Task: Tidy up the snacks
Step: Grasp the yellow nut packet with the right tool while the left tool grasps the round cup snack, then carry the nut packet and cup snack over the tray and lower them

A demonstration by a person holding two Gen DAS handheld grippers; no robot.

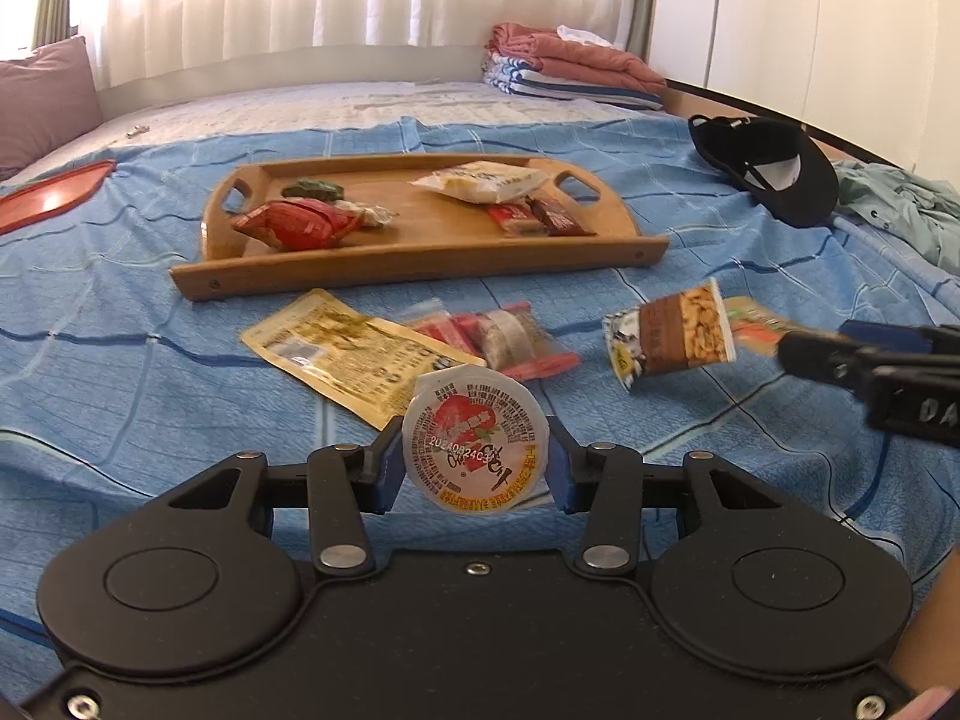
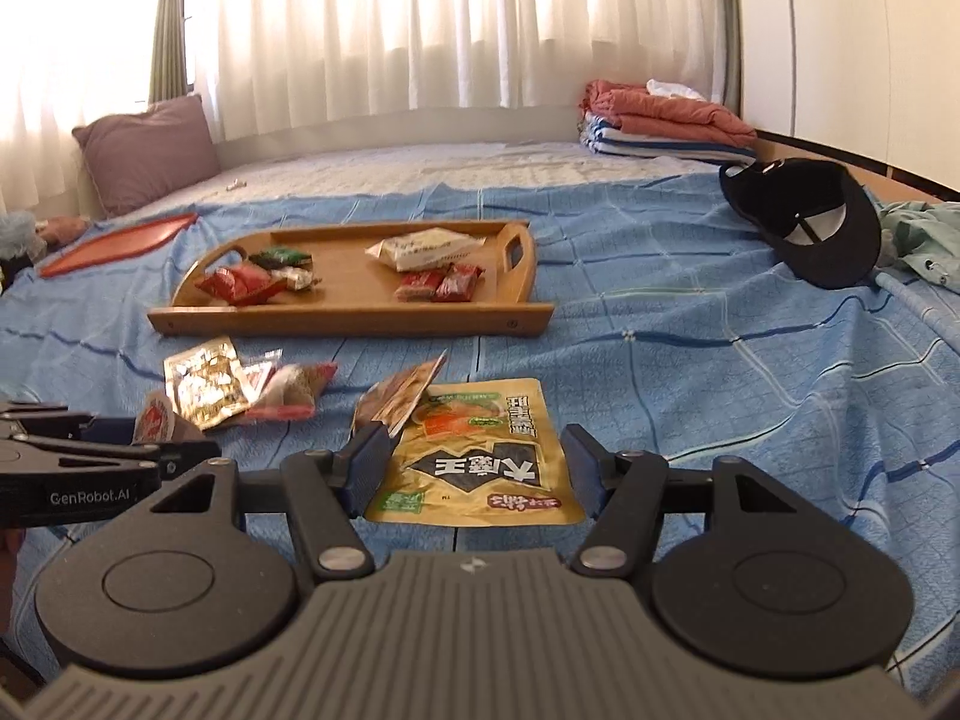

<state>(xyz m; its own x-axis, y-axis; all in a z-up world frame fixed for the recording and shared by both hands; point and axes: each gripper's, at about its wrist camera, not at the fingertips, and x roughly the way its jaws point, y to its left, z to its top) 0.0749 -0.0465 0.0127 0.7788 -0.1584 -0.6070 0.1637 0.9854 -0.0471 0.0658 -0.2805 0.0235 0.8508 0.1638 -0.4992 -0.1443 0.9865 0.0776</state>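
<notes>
One wooden tray (image 1: 420,267) lies far on the bed and holds six snacks: one green candy (image 1: 313,188), one red packet (image 1: 294,225), one small pale wrapper (image 1: 375,216), one white packet (image 1: 480,180) and two small bars (image 1: 537,217). On the blue bedspread (image 1: 120,372) nearer lie one yellow pouch (image 1: 348,354), one clear red-striped packet (image 1: 504,339) and one orange pouch (image 2: 480,456). One jelly cup (image 1: 475,444) and one peanut packet (image 1: 672,333) are off the bed. Two claws, one black cap (image 1: 774,171), one red lid (image 1: 54,195), one pillow (image 2: 150,150).
</notes>
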